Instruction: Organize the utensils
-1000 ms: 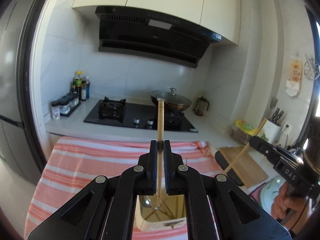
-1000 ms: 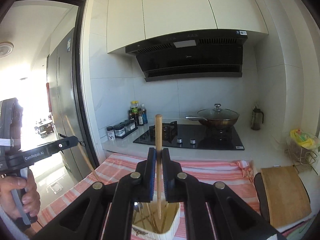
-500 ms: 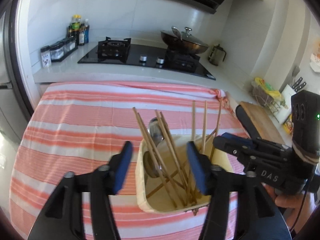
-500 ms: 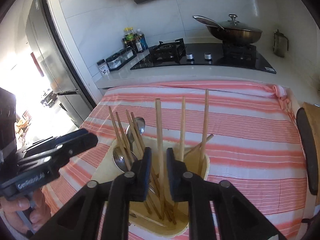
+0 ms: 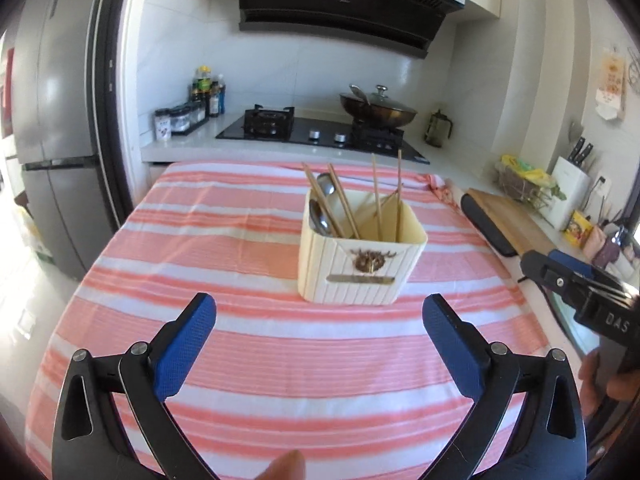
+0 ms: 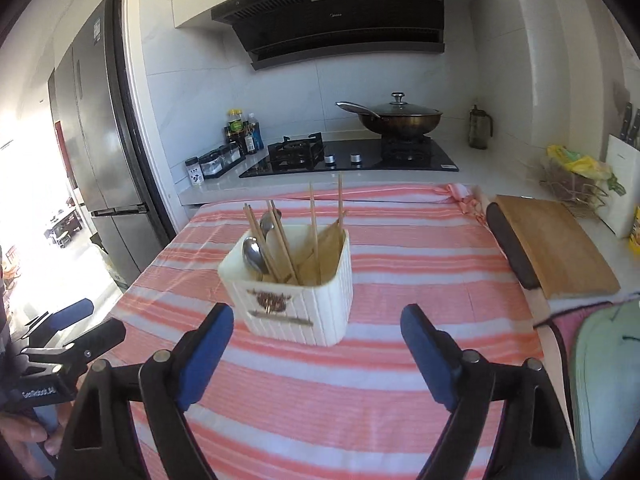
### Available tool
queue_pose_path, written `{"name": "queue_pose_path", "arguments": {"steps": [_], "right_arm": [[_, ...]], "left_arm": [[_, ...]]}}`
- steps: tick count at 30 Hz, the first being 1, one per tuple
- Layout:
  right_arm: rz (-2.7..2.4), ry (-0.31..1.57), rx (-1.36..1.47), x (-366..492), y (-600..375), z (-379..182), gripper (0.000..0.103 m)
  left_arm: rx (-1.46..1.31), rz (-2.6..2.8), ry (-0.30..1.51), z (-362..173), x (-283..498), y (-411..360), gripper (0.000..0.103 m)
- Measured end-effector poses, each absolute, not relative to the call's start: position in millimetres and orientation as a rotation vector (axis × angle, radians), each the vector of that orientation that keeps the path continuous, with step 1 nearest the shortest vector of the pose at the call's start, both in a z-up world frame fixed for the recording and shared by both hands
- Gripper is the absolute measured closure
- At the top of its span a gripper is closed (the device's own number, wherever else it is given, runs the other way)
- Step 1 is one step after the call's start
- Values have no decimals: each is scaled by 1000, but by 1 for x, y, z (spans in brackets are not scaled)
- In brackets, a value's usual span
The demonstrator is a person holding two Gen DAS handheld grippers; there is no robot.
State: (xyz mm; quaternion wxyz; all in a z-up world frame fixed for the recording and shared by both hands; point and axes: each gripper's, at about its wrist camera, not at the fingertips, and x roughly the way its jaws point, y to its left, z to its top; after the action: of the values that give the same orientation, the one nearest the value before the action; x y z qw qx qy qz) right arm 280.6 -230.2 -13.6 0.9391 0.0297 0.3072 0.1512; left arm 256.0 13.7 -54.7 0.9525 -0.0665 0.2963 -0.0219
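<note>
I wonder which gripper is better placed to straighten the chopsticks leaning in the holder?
Probably the left. The leaning chopsticks stand on the holder's left side, nearer the left gripper. The right gripper is also empty, its jaws opening too.

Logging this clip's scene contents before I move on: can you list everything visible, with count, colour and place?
utensil holder: one, cream, on the striped cloth
chopsticks: several, wooden, standing in the holder
spoons: two, metal, in the holder's left side
striped cloth: one, pink and white, covering the table
wok: one, dark, lidded, on the stove
stove: one, black, on the back counter
bottles and jars: a cluster, left of the stove
cutting board: one, wooden, right of the cloth
knife block: one, white, far right
fridge: one, grey, left
left tool: jaws opening, nothing between them
right tool: jaws opening, nothing between them
</note>
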Motion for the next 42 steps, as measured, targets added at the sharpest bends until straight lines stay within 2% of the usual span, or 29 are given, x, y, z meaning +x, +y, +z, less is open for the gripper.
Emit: {"name": "queue_pose_path", "arguments": {"steps": [11,26,42], "right_arm": [[247,592,21,185,-237,-8,14],[254,539,-50,149,-223,20,14],[267,547,-70,140,-213,22,14]], "left_arm": [[-57,95,552,-39,184,-11,0],[6,139,569,-19,158,-19,0],[16,149,574,-21,158,-16,0]]}}
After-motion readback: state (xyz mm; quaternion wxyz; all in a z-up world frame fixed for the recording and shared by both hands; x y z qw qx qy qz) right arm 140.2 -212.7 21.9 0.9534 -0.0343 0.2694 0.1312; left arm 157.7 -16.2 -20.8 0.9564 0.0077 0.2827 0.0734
